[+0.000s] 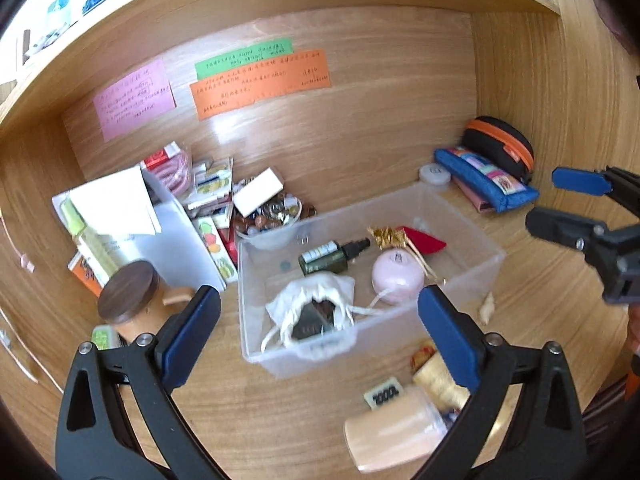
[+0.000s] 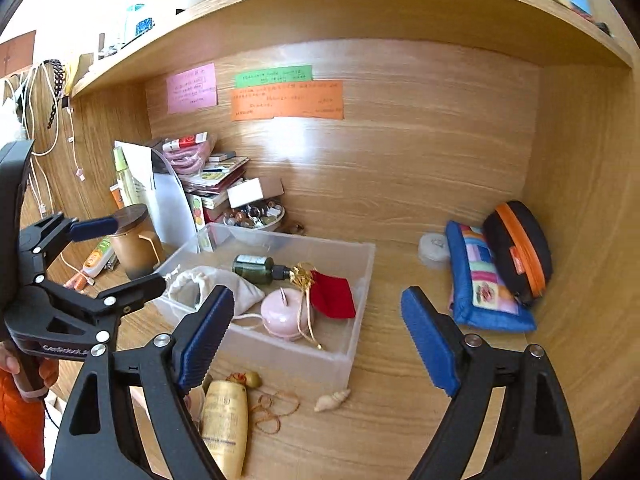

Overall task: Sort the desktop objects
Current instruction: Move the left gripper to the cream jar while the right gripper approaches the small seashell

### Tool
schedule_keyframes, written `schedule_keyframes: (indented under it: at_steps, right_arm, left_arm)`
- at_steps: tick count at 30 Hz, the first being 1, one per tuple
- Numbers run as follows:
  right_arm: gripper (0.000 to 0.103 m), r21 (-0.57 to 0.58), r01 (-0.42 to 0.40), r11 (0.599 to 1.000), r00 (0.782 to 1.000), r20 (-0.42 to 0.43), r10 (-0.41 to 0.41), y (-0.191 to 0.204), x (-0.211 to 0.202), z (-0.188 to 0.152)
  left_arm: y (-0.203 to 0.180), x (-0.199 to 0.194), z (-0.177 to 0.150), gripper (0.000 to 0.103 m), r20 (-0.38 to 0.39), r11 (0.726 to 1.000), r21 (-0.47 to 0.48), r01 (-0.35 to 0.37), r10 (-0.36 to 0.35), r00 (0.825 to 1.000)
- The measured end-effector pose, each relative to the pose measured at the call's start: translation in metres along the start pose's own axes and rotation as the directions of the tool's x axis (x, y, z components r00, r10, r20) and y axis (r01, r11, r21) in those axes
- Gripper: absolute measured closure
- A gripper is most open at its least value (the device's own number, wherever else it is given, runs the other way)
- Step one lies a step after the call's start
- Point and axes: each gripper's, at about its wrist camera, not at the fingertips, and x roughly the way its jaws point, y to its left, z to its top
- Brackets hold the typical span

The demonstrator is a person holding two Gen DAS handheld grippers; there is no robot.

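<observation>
The left gripper [image 1: 320, 312] hangs over the near edge of the bin [image 1: 472, 276], its jaws spread wide with nothing held; the blue pads [image 1: 192, 336] stand clear of everything. Between its fingers, just ahead and below, the white pouch [image 1: 312, 312] lies in the bin's near end with its mouth open. Beyond the pouch lie the green bottle [image 1: 328, 258] and the pink case [image 1: 398, 282], and farther still the gold ribbon [image 1: 390, 236] and red cloth [image 1: 426, 242]. Left of its left finger stands the mug [image 1: 132, 300] with a dark wooden lid. Under its right finger, on the desk [image 1: 280, 420] outside the bin, lie a peach tube [image 1: 392, 428] and a gold packet [image 1: 438, 380].

The right gripper [image 2: 318, 326] is also wide open and empty, pointing down at the desk to the right of the bin [image 2: 360, 280]. Its left finger overlaps the bin's near wall in this view; whether it touches I cannot tell. Near that finger, on the desk, lie a gold tube [image 2: 224, 420], rubber bands [image 2: 276, 410] and a shell [image 2: 332, 400]. Ahead and right of its right finger lies the blue pouch [image 2: 480, 284], with the black case [image 2: 520, 248] against it and a white tin [image 2: 432, 246] just to their left. The left gripper shows at its far left, held in a hand [image 2: 24, 368].
</observation>
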Motion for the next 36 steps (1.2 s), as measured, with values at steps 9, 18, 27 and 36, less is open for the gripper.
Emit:
schedule_keyframes:
  at_steps: [9, 18, 27, 36]
  right_arm:
    - [0.019, 0.034, 0.037, 0.999, 0.999, -0.034, -0.035, -0.003, -0.01, -0.026]
    - [0.019, 0.079, 0.047, 0.996, 0.994, -0.105, -0.038, -0.012, -0.002, -0.057]
    - [0.019, 0.123, 0.04, 0.992, 0.981, -0.193, -0.016, -0.021, 0.018, -0.086]
    - [0.021, 0.151, 0.047, 0.987, 0.964, -0.267, -0.005, -0.025, 0.051, -0.099]
  left_arm:
    - [-0.012, -0.003, -0.038, 0.003, -0.06, 1.0, -0.008, 0.019, -0.019, 0.998]
    - [-0.022, 0.015, -0.074, 0.003, -0.168, 0.992, -0.081, 0.097, -0.109, 0.98]
    - [-0.024, 0.028, -0.091, 0.003, -0.209, 0.978, -0.157, 0.133, -0.165, 0.964]
    - [-0.016, 0.036, -0.1, 0.005, -0.194, 0.952, -0.249, 0.176, -0.227, 0.954]
